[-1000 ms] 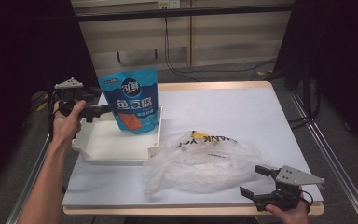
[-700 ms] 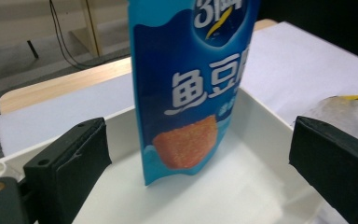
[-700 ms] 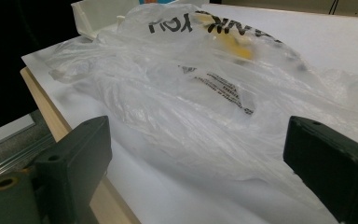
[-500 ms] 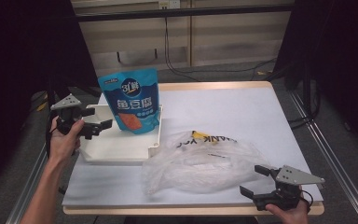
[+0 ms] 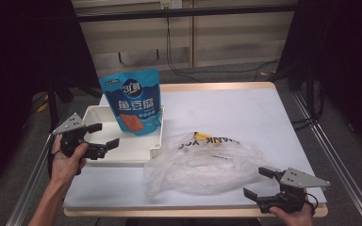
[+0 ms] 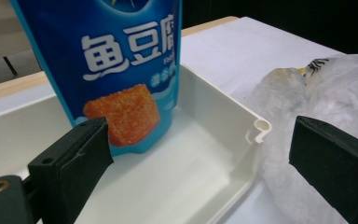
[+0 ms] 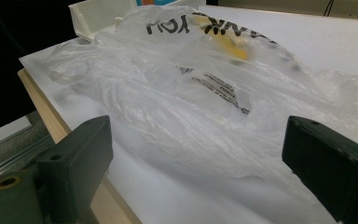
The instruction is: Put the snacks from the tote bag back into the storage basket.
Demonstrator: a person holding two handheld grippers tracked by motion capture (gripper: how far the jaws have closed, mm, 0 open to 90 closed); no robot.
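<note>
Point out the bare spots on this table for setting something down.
Widest free patch: the table beyond the plastic bag, out to the far and right edges. A smaller one lies in the white tray, in front of the blue pouch. Crowded: the near edge, between the bag and right claw.

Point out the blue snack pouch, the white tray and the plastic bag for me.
snack pouch (image 5: 134, 101), high view, middle of its blue front.
white tray (image 6: 223, 100), left gripper view, its side wall near the corner.
plastic bag (image 7: 191, 107), right gripper view, crumpled middle of the clear film.
</note>
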